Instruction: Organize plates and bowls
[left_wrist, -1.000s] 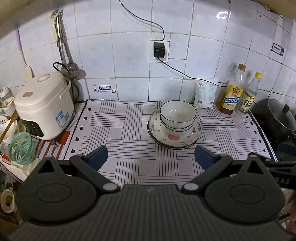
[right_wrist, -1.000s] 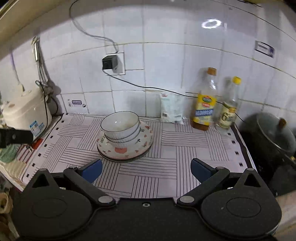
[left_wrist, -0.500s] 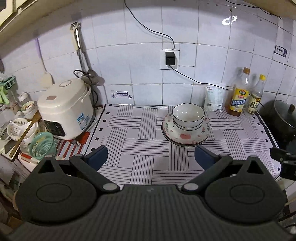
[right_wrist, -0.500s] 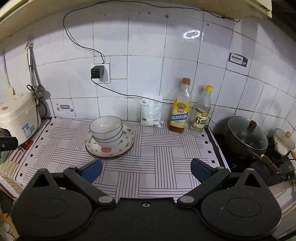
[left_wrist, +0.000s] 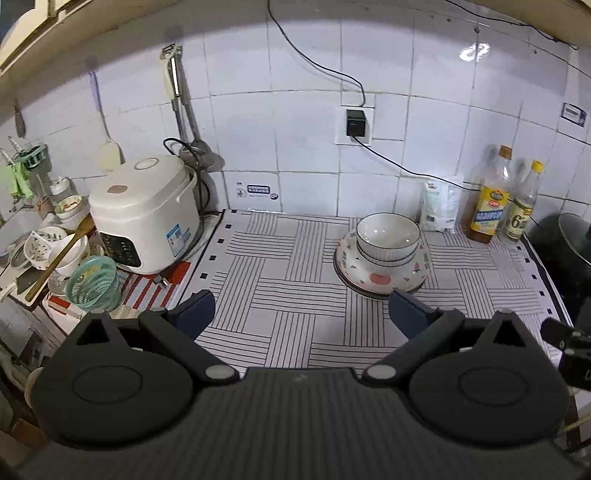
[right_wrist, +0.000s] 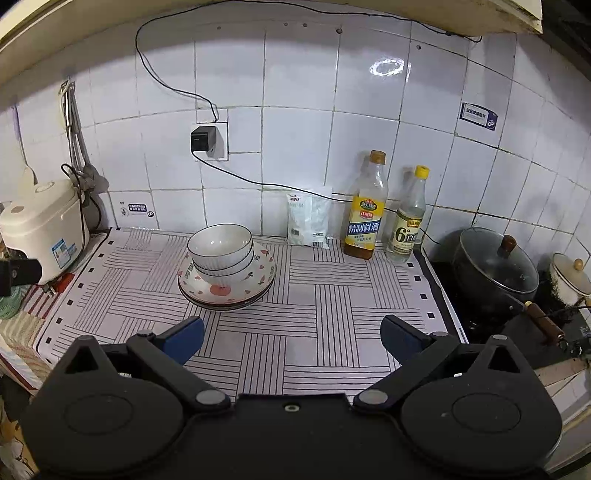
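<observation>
Two white ribbed bowls sit nested on a stack of plates; the top plate has red fruit prints. The stack stands on the striped mat, toward the back. My left gripper is open and empty, hanging over the mat's front edge, well short of the stack. My right gripper is also open and empty, in front of the stack and a little to its right. A bit of the right gripper's body shows at the left wrist view's right edge.
A white rice cooker stands left of the mat, with a green basket and crockery beside it. A white packet and two bottles line the back wall. A lidded black pot sits on the stove at right.
Both grippers have pulled back and up from the counter, so the stack of bowls and plates looks smaller and farther away. Both stay open and empty; the stack has not moved.
</observation>
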